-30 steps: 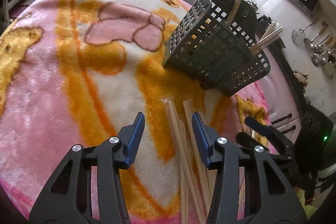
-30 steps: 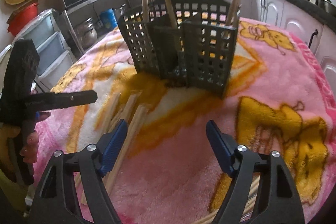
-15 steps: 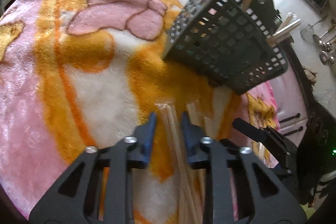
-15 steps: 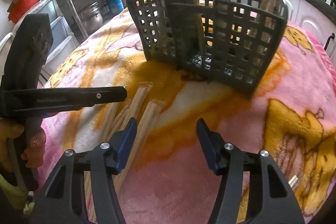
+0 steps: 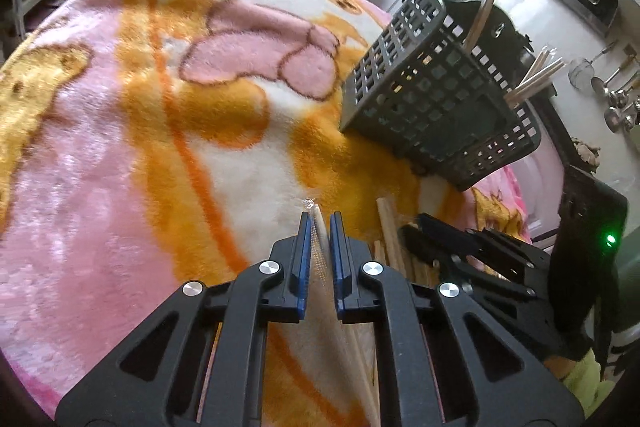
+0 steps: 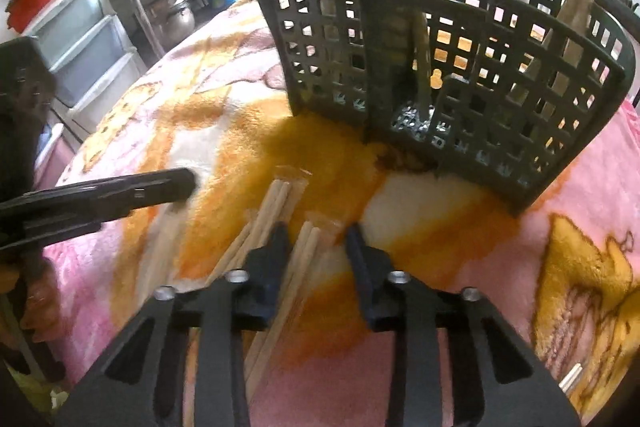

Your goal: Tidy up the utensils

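On the blanket-covered desk (image 5: 120, 147) we find wrapped chopstick pairs (image 6: 276, 211) lying side by side, just short of the dark basket (image 6: 460, 67), which stands upright with several utensils in its compartments. We see the left gripper (image 5: 320, 227) with its fingers clenched on one wrapped pair (image 5: 320, 239), whose tip pokes out past the blue pads. We note the right gripper (image 6: 316, 247) straddling another pair (image 6: 304, 255); its fingers have just been closing, yet a gap remains and they do not press the pair. Both pairs lie on the blanket.
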`<state>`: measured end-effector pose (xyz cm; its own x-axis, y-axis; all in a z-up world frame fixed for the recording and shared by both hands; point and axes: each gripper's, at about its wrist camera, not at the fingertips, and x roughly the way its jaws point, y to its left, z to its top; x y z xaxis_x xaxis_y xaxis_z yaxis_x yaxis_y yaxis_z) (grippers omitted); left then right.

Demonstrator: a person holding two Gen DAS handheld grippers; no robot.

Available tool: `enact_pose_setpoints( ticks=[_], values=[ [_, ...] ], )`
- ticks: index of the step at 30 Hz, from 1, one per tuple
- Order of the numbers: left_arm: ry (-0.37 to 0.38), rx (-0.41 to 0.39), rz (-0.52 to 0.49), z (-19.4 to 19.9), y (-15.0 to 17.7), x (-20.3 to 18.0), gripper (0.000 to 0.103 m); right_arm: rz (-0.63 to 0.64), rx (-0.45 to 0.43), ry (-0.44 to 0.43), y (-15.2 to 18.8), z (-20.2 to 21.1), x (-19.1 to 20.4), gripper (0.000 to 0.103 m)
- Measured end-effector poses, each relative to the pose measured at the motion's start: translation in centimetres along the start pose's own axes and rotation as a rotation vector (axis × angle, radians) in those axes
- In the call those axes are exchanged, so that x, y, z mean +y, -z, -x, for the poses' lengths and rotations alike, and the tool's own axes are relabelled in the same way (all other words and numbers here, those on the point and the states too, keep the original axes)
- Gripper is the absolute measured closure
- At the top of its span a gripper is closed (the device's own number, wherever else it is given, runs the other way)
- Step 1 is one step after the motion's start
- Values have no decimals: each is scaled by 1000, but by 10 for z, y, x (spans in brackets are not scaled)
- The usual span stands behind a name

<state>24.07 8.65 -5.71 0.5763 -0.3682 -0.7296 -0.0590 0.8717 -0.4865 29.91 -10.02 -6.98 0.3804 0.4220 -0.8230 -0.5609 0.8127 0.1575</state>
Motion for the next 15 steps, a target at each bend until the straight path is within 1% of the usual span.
enact_pose_setpoints(
  ticks=[1,3,5,10,15],
  values=[
    [0,-6,-1,2,0,0,99,-9,-3,-7,-1,0,-1,80],
    [1,-18,-4,8,0,0,99,-26,-8,-15,-2,1,-4,93],
    [5,-29,-5,13,0,0,100,-41,-10,-33,-3,3,-7,95],
    [10,-59,-8,21,0,-1,100,-76,-29,-63,-4,14,-17,96],
    [14,-86,-14,31,0,-4,100,-82,-88,-81,-5,37,-20,96]
  ],
)
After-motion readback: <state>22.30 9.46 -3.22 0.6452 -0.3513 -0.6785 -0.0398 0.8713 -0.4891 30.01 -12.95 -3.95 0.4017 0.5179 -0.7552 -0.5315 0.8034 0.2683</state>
